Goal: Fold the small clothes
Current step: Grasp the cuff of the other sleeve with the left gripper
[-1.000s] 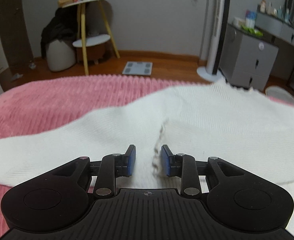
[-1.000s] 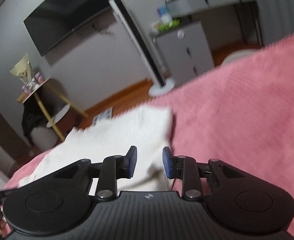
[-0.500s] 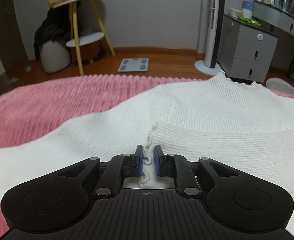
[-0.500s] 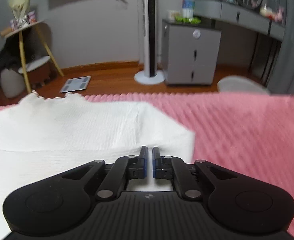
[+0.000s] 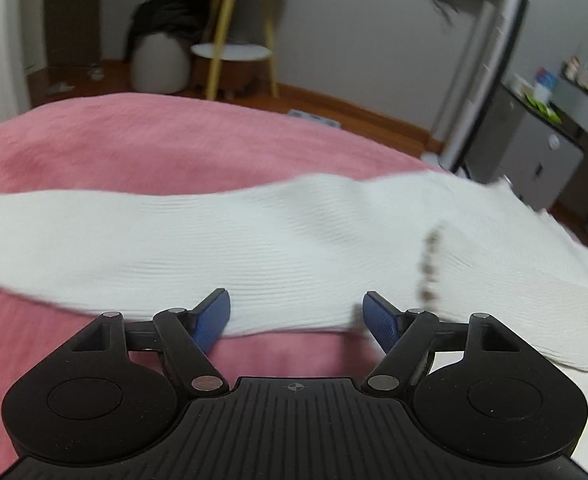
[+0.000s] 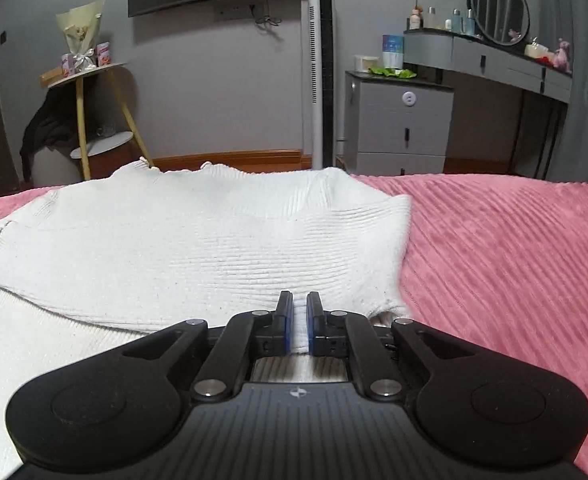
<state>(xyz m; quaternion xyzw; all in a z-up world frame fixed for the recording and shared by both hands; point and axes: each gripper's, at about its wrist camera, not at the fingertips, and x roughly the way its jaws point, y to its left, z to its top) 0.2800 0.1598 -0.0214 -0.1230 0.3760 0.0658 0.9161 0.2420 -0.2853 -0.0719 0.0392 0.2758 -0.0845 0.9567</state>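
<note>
Here my right gripper [image 6: 300,322] is clenched on the near hem of the white sweater [image 6: 197,248], which lies across the middle of the frame on the pink blanket [image 6: 506,256]. My left gripper [image 5: 296,318] is released, jaws wide, low centre over the sleeve [image 5: 173,236]. I judge the sleeve fold is in hand; next, close on that sleeve and carry it inward.

Left tongs [image 5: 297,314]: matte black linkage, silver pivot screws, blue pads; right tongs [image 6: 298,322]: identical, ribbed black housing.
</note>
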